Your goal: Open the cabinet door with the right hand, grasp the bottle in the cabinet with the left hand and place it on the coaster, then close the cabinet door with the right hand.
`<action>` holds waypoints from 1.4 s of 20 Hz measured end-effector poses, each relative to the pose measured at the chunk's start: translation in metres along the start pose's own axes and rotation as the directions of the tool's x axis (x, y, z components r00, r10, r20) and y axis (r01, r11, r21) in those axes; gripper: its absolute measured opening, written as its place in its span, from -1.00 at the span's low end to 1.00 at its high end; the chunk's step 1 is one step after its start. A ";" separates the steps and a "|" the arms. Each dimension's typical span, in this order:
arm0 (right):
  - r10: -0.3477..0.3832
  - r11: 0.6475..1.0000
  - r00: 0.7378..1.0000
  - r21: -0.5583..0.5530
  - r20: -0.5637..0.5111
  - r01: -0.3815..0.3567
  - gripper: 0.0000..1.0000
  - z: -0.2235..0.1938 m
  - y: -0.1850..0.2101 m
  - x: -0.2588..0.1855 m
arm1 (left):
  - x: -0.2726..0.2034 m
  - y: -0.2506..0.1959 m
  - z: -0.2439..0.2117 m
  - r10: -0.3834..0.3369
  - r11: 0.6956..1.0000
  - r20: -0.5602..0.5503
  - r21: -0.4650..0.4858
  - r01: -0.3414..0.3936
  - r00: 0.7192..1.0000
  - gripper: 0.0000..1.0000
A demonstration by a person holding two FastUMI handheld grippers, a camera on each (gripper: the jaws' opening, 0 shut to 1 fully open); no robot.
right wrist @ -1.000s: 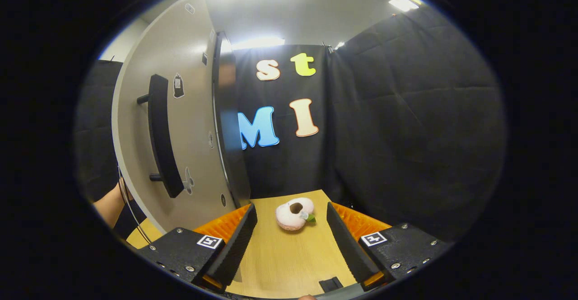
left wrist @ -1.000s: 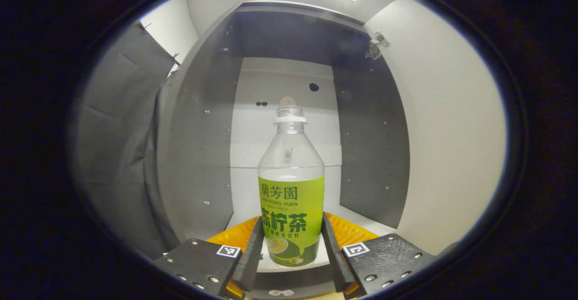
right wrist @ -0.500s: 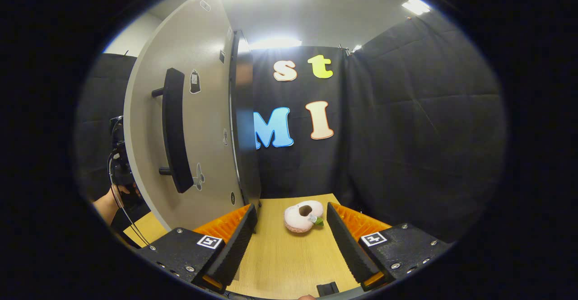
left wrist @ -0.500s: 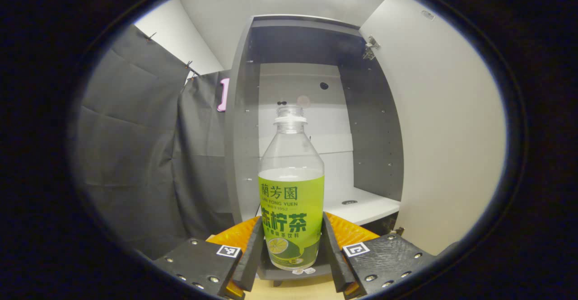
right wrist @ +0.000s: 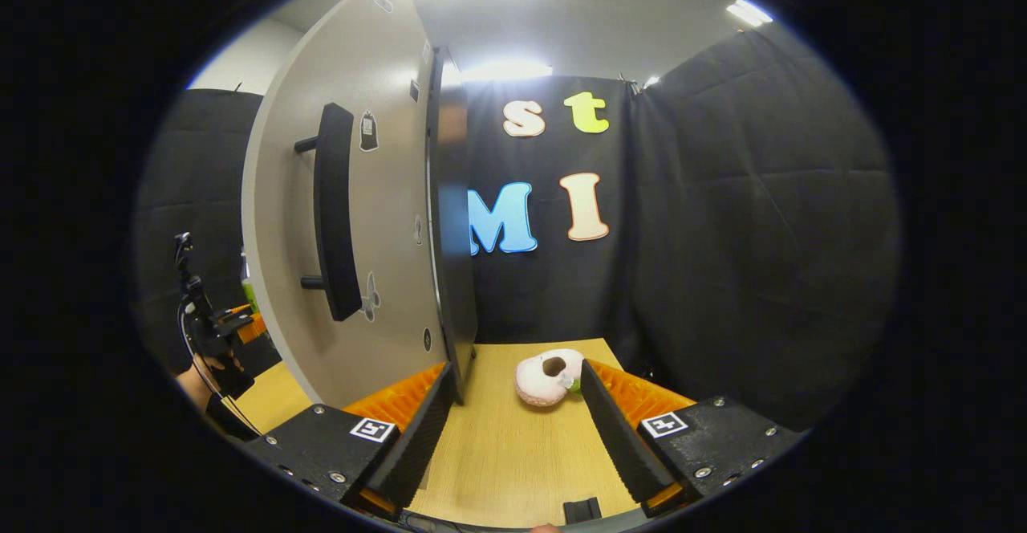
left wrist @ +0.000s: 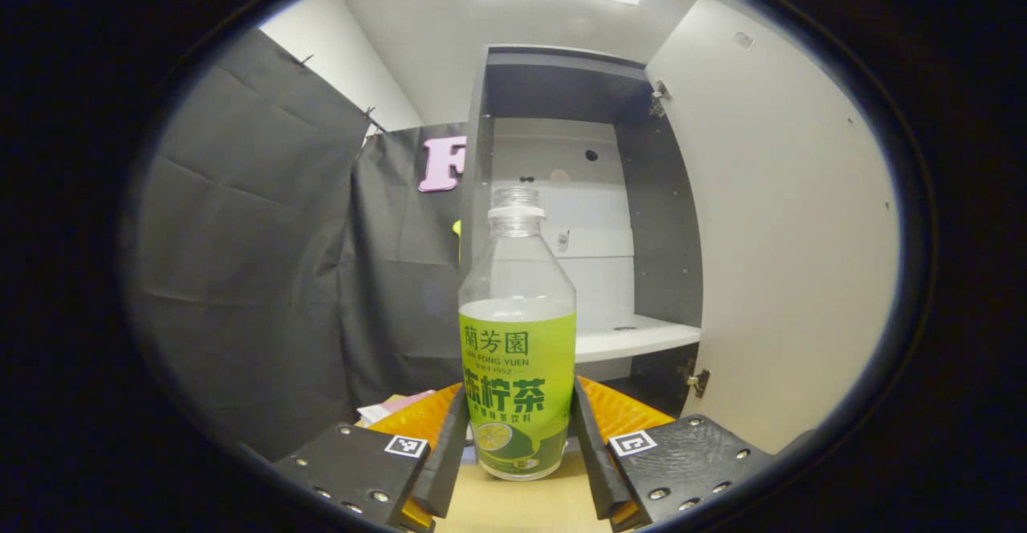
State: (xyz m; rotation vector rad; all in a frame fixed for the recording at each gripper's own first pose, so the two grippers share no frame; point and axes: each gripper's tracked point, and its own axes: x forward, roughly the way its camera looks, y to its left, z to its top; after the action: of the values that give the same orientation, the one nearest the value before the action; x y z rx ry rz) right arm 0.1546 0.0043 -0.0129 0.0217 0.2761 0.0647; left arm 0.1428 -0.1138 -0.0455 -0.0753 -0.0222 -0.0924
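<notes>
The left gripper (left wrist: 517, 445) is clamped on the clear plastic bottle with the green label (left wrist: 517, 356), both fingers pressing its lower sides, and the bottle stands upright between them above the light wooden tabletop (left wrist: 513, 509), in front of the grey cabinet (left wrist: 554, 83) whose white shelf (left wrist: 634, 340) lies farther back and whose pale door (left wrist: 786, 228) hangs open to the right. In the right gripper view, the right gripper (right wrist: 513, 429) has its fingers apart with nothing between them, low over the wooden table (right wrist: 497, 453), with the open door's long black handle (right wrist: 333, 212) to its left and a pink plush ring toy (right wrist: 550, 376) lying on the table just beyond its fingertips. At the far left of that view the other gripper appears small beyond the door's edge, with a hand (right wrist: 200, 376) under it.
</notes>
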 end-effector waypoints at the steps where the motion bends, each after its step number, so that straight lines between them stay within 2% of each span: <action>1: 0.004 1.000 1.000 0.002 -0.006 -0.004 0.92 -0.001 0.002 0.000 | -0.009 0.002 -0.008 0.005 1.000 -0.012 0.000 -0.005 1.000 0.34; 4: 0.011 1.000 1.000 -0.018 -0.012 -0.011 0.92 -0.006 0.006 0.003 | -0.033 0.015 -0.032 0.030 1.000 -0.029 -0.009 -0.030 0.999 0.34; 5: 0.013 1.000 1.000 -0.020 -0.013 -0.013 0.92 -0.007 0.005 0.002 | -0.042 0.016 -0.039 0.031 0.999 -0.036 -0.014 -0.031 0.999 0.42; 6: 0.016 1.000 1.000 -0.018 -0.013 -0.016 0.92 -0.008 0.007 0.003 | -0.049 0.017 -0.048 0.032 0.999 -0.050 -0.014 -0.033 0.998 0.34; 7: 0.016 1.000 1.000 -0.014 -0.007 -0.016 0.91 -0.010 0.008 0.003 | -0.056 0.018 -0.056 0.033 0.999 -0.056 -0.011 -0.034 0.998 0.34; 8: 0.015 1.000 1.000 -0.012 0.004 -0.015 0.91 -0.010 0.009 0.003 | -0.065 0.020 -0.064 0.038 0.999 -0.059 -0.007 -0.038 0.998 0.42; 9: 0.012 1.000 1.000 -0.010 0.008 -0.012 0.92 -0.010 0.009 0.004 | -0.074 0.020 -0.072 0.043 0.999 -0.065 -0.005 -0.043 0.997 0.34; 10: 0.009 1.000 1.000 -0.009 0.008 -0.009 0.91 -0.011 0.009 0.005 | -0.083 0.021 -0.083 0.048 0.999 -0.071 -0.004 -0.049 0.996 0.42; 11: 0.006 1.000 1.000 -0.007 0.005 -0.006 0.91 -0.013 0.008 0.006 | -0.090 0.022 -0.092 0.051 0.999 -0.081 -0.006 -0.052 0.995 0.34; 13: 0.005 1.000 1.000 -0.006 0.003 -0.005 0.92 -0.013 0.009 0.007 | -0.102 0.022 -0.109 0.053 0.999 -0.091 -0.009 -0.054 0.994 0.34; 17: 0.002 1.000 1.000 -0.011 -0.025 -0.003 0.92 -0.024 0.013 0.014 | -0.119 0.023 -0.153 0.068 0.998 -0.140 0.017 -0.066 0.988 0.34; 18: 0.006 1.000 0.999 -0.013 -0.038 -0.006 0.83 -0.026 0.015 0.016 | -0.123 0.025 -0.165 0.070 0.998 -0.154 0.012 -0.069 0.986 0.34; 19: 0.009 1.000 0.999 -0.018 -0.048 -0.009 0.92 -0.029 0.018 0.017 | -0.126 0.026 -0.176 0.074 0.997 -0.169 0.007 -0.074 0.983 0.43; 20: 0.008 1.000 0.998 -0.029 -0.056 -0.010 0.92 -0.030 0.019 0.018 | -0.129 0.028 -0.187 0.079 0.997 -0.183 0.005 -0.080 0.980 0.34; 25: -0.018 0.997 0.996 -0.077 -0.085 0.012 0.92 -0.035 0.011 0.021 | -0.138 0.036 -0.231 0.106 0.994 -0.244 -0.014 -0.113 0.964 0.35; 26: -0.023 0.997 0.996 -0.080 -0.089 0.015 0.92 -0.035 0.010 0.021 | -0.143 0.039 -0.238 0.115 0.993 -0.252 -0.009 -0.121 0.961 0.42; 27: -0.027 0.996 0.996 -0.084 -0.089 0.020 0.92 -0.035 0.009 0.022 | -0.146 0.040 -0.244 0.119 0.992 -0.258 -0.010 -0.126 0.959 0.34; 28: -0.028 0.996 0.996 -0.090 -0.088 0.020 0.92 -0.034 0.009 0.023 | -0.150 0.041 -0.249 0.127 0.991 -0.267 -0.007 -0.133 0.955 0.35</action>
State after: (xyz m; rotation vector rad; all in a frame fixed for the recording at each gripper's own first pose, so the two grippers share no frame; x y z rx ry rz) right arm 0.1670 0.0155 -0.0514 -0.0731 0.3626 0.0541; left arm 0.0021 -0.0786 -0.3007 -0.0890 0.2527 0.0296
